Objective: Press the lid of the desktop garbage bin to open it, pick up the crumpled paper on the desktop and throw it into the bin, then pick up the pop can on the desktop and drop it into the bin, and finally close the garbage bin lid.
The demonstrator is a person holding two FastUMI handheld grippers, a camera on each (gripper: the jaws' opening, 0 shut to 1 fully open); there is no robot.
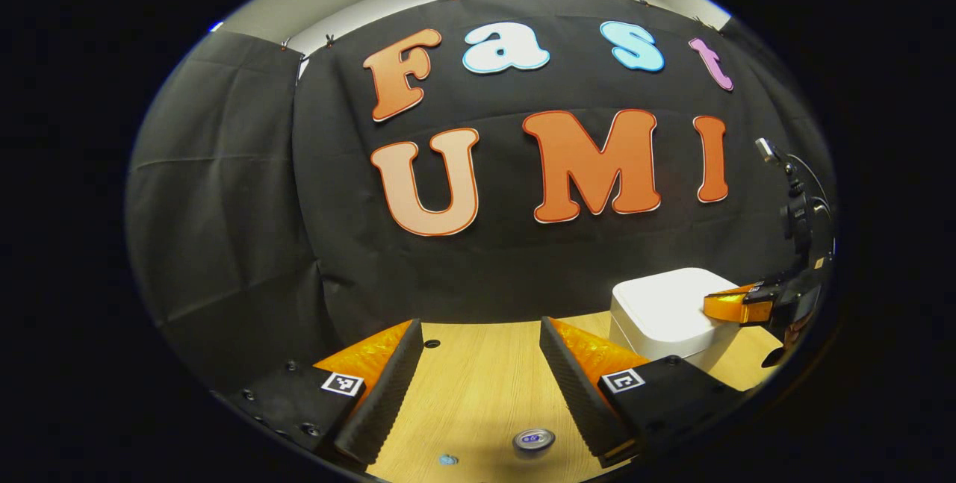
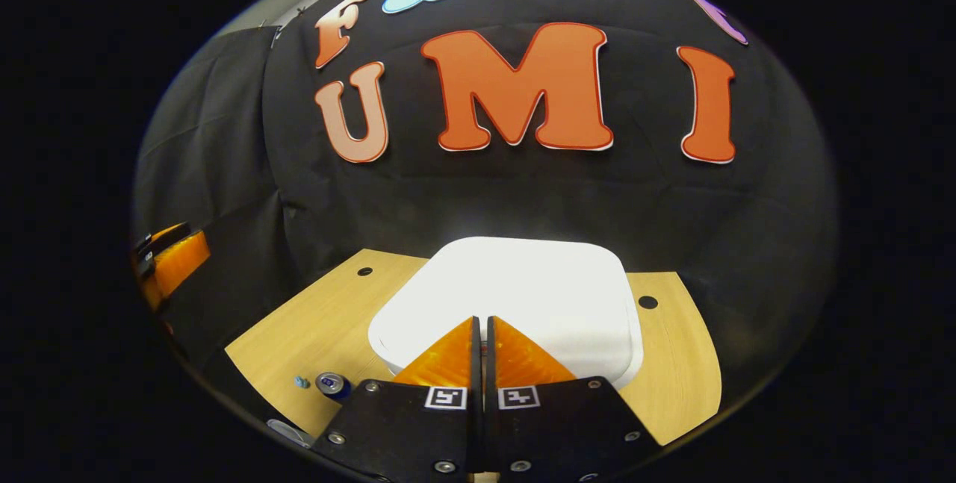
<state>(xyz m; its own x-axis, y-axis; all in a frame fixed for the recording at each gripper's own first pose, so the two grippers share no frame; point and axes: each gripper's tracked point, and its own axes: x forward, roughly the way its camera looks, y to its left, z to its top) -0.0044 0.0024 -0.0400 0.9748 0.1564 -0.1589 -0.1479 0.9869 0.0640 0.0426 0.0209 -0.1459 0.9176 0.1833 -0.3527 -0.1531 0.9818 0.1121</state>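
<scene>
1. Garbage bin (image 2: 515,296): a white, rounded-square plastic box standing on the wooden desktop (image 2: 314,326) near the back wall, its lid down. It looks rigid and smooth, and probably light enough to skid if shoved sideways, so the press should go straight down on the flat lid top and not at the rim. In the left gripper view the same bin (image 1: 661,311) sits off to the right.

2. Right gripper (image 2: 482,322): its two fingers are pressed together with nothing between them, forming one blunt wedge. The tip hangs over the near part of the lid, pointing forward and downward; whether it touches the lid I cannot tell. A closed wedge suits pushing a latch-type lid. In the left gripper view this gripper (image 1: 736,307) reaches in over the bin from the right.

3. Left gripper (image 1: 482,363): fingers spread wide and empty, held above the desktop well apart from the bin, aimed level toward the wall.

4. Pop can (image 1: 533,440): upright on the desktop below the left gripper's fingers, well away from the bin. Thin metal, slippery and easily dented; a grip across the middle of its side seems best.

5. A small blue piece (image 1: 447,459) lies just beside the can; what it is I cannot tell.
</scene>
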